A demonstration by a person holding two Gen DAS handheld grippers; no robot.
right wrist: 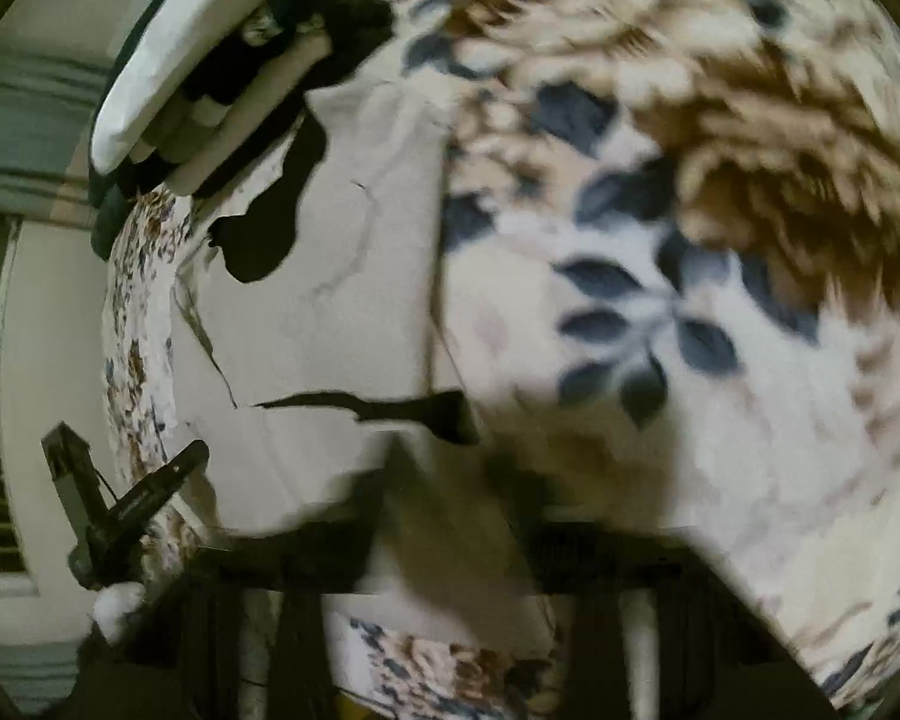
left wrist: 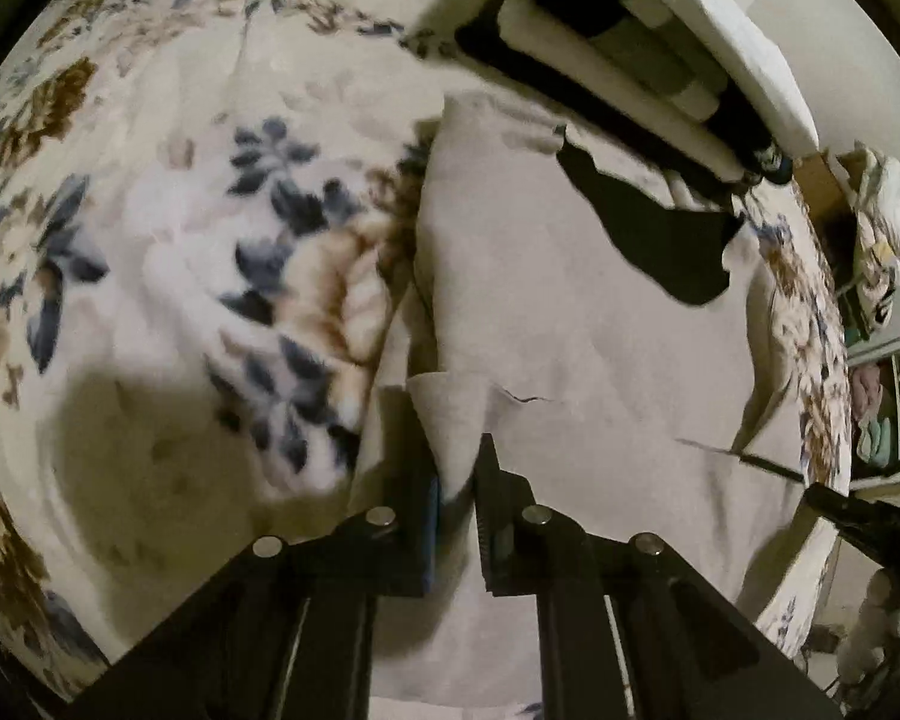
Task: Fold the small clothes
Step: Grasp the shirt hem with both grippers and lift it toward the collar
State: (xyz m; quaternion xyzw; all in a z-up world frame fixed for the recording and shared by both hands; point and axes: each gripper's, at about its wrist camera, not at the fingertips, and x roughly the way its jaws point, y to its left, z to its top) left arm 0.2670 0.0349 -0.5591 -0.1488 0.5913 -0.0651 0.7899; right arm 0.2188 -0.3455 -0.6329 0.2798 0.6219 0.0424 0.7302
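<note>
The floral blanket (left wrist: 150, 228) lies open and flat to the left of the beige cloth (left wrist: 600, 330), with nothing standing on it there. At the far end a stack of folded clothes (left wrist: 660, 60) blocks the way. In the right wrist view the blanket (right wrist: 690, 300) is bare to the right, and the other tool (right wrist: 144, 498) sits at the left edge.

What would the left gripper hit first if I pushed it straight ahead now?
Nothing new: the left gripper already has the beige cloth pinched in its jaws. Beyond, more cloth on the floral blanket, then probably the folded pile.
</note>
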